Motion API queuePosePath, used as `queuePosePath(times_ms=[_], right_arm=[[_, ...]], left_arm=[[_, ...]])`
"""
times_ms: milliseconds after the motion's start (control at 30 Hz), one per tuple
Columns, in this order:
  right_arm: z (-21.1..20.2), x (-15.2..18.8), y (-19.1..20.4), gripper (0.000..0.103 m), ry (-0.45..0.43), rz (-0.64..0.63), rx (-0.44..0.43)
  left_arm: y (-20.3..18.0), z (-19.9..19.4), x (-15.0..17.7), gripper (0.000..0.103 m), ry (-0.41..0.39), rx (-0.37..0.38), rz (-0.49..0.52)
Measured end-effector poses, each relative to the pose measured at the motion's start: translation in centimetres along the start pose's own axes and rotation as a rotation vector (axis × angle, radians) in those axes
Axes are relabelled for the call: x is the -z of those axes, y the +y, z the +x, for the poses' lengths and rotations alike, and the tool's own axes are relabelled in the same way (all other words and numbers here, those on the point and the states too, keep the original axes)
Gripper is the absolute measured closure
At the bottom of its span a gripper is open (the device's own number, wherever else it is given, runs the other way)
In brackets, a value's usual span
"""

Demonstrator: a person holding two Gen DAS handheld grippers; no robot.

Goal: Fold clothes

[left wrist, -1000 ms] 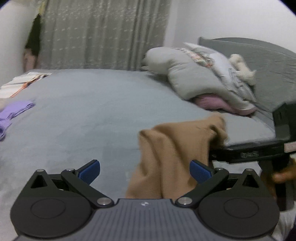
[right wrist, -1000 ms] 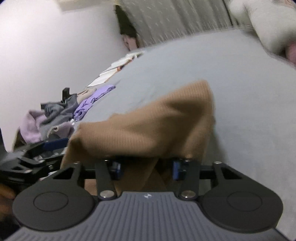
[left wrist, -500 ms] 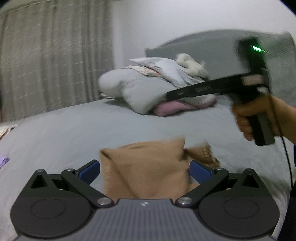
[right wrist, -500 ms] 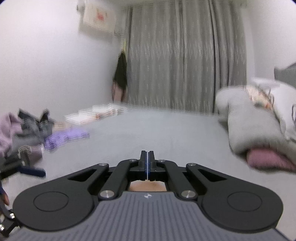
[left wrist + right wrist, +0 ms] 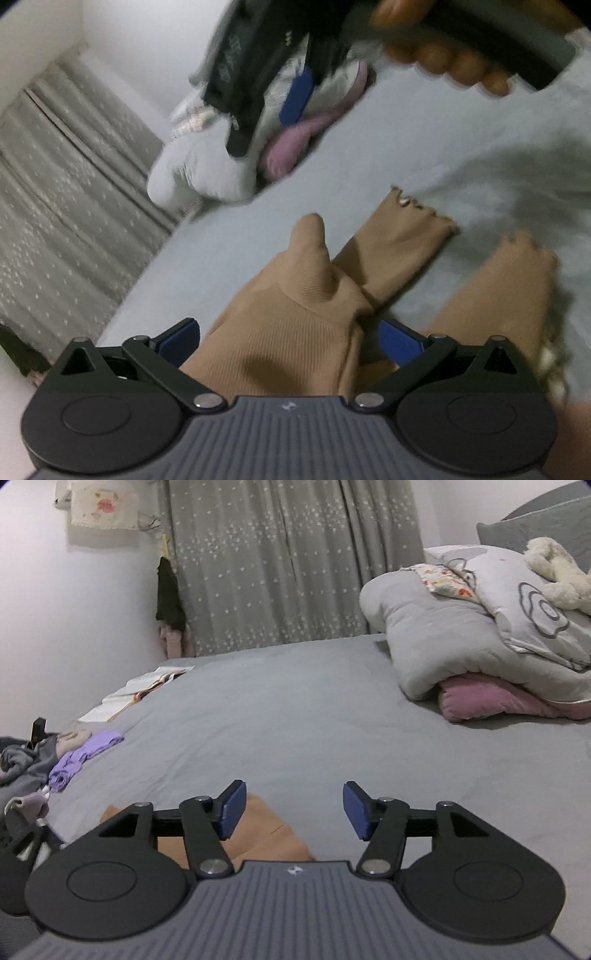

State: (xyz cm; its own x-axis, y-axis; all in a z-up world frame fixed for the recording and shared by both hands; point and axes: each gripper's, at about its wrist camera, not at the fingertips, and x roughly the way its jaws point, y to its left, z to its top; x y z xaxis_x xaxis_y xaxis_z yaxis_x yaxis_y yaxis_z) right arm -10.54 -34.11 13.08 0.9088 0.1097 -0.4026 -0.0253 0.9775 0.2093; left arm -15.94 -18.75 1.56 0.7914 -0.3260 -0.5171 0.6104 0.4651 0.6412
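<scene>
Your left gripper [image 5: 290, 341] is closing, its blue pads not yet pressing the tan garment [image 5: 295, 317] bunched between them. Your right gripper [image 5: 293, 808] is opening over bare sheet, nothing between its pads. The tan garment lies on the grey bed [image 5: 295, 716], near its front edge.

Bed [image 5: 295, 716] w/ grey sheet, clothes on it.
Tan garment [image 5: 295, 314] flat at near edge; grey duvet [image 5: 443, 635] over pink blanket [image 5: 491, 701] by headboard; purple garment [image 5: 85, 753], grey clothes pile [image 5: 22, 760] & open book [image 5: 140, 690] on left side.
</scene>
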Motion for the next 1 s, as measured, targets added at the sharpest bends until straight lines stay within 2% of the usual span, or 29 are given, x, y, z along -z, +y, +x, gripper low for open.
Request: queuePosePath(times_ms=[33, 67, 100, 133, 167, 200, 267, 333, 400, 467, 500, 567, 633, 667, 733, 767, 800, 933, 1000], right_arm=[[-0.2, 0.0, -0.3, 0.037, -0.001, 0.005, 0.001], [-0.6, -0.1, -1.0, 0.037, -0.004, 0.022, 0.002], [-0.7, -0.1, -1.5, 0.037, -0.001, 0.031, 0.005], [-0.7, 0.0, -1.8, 0.037, 0.002, 0.036, 0.008], [-0.8, 0.1, -2.1, 0.037, 0.002, 0.038, 0.012], [-1.0, 0.1, -2.4, 0.037, 0.0, 0.04, 0.016], [-1.4, 0.1, -3.1, 0.037, -0.005, 0.045, 0.025], [-2.2, 0.0, -4.1, 0.037, -0.025, 0.068, 0.037], [-3.0, -0.1, -4.9, 0.037, -0.049, 0.112, 0.041], [-3.5, -0.1, -5.4, 0.037, -0.063, 0.152, 0.036], [-3.6, 0.0, -5.6, 0.037, -0.066, 0.166, 0.033], [-3.3, 0.3, -5.6, 0.037, -0.052, 0.165, 0.032], [-2.5, 0.7, -5.2, 0.037, -0.023, 0.154, 0.024], [-1.9, 1.0, -4.8, 0.037, 0.003, 0.144, 0.015], [-0.8, 1.6, -3.9, 0.036, 0.054, 0.123, -0.004], [-0.1, 1.9, -3.5, 0.034, 0.087, 0.108, -0.012], [0.8, 2.4, -3.1, 0.034, 0.125, 0.084, -0.013], [4.1, 4.1, -1.4, 0.025, 0.25, 0.017, 0.007], [6.1, 5.1, -0.5, 0.015, 0.324, -0.029, 0.025]], left_arm=[[0.2, 1.0, -0.2, 0.06, 0.03, 0.016, -0.008], [0.4, 2.4, -0.1, 0.074, 0.071, 0.024, -0.024], [0.4, 3.5, 0.4, 0.076, 0.101, 0.025, -0.033], [0.7, 3.8, 0.8, 0.079, 0.099, 0.034, -0.05], [1.5, 3.6, 1.0, 0.087, 0.087, 0.05, -0.088], [2.7, 3.2, 1.0, 0.091, 0.067, 0.069, -0.149], [7.4, 1.6, 1.1, 0.092, -0.025, 0.102, -0.373], [11.8, -0.1, 1.7, 0.092, -0.11, 0.101, -0.58], [18.8, -3.0, 4.5, 0.092, -0.244, 0.104, -0.924], [22.6, -4.9, 8.0, 0.091, -0.328, 0.102, -1.154], [24.4, -5.8, 10.5, 0.091, -0.354, 0.073, -1.27], [26.2, -6.8, 14.7, 0.091, -0.352, -0.029, -1.382], [27.0, -6.7, 20.0, 0.091, -0.279, -0.124, -1.464], [27.0, -6.5, 22.3, 0.091, -0.244, -0.132, -1.524], [26.5, -6.3, 26.8, 0.09, -0.211, -0.062, -1.682], [26.1, -6.2, 28.4, 0.089, -0.191, -0.039, -1.734], [25.8, -6.4, 29.2, 0.089, -0.16, -0.041, -1.745], [25.9, -8.2, 30.8, 0.088, -0.119, -0.031, -1.657], [26.2, -7.9, 30.2, 0.087, -0.093, -0.017, -1.579]])
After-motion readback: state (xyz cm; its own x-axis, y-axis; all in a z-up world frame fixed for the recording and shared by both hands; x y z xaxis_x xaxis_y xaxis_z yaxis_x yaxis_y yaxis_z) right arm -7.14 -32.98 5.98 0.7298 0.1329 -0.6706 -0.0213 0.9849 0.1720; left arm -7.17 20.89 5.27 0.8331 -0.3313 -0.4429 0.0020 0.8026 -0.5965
